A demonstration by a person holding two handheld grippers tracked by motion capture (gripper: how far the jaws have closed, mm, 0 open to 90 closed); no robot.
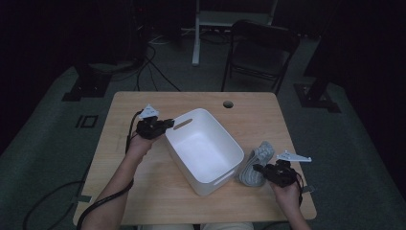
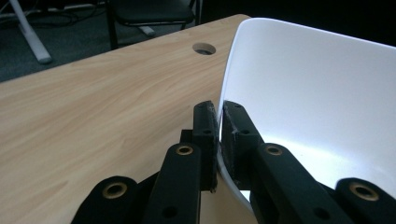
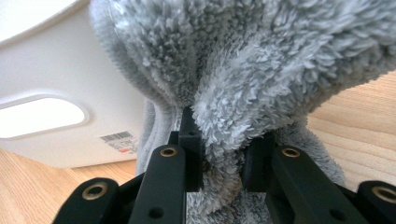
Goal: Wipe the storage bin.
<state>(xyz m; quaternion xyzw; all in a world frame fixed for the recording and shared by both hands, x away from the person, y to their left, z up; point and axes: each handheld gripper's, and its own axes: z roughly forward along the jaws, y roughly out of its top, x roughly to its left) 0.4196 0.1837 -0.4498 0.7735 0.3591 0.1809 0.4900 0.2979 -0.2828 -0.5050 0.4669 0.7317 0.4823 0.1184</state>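
Two grips are set around the white bin (image 1: 203,149). Nearest, the right gripper (image 1: 261,168) pinches a fold of the grey fleecy towel (image 1: 256,162) lying against the bin's right wall; it looks soft, light and floppy, best bunched mid-fold. Farther off, the left gripper (image 2: 218,122) is clamped on the bin's thin, smooth, rigid plastic rim beside the handle slot (image 1: 182,124).

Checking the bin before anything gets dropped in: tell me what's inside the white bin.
The white bin shows a bare white floor and walls, nothing lying in it. The near wall hides a strip of floor just behind it, so that part can't be checked.
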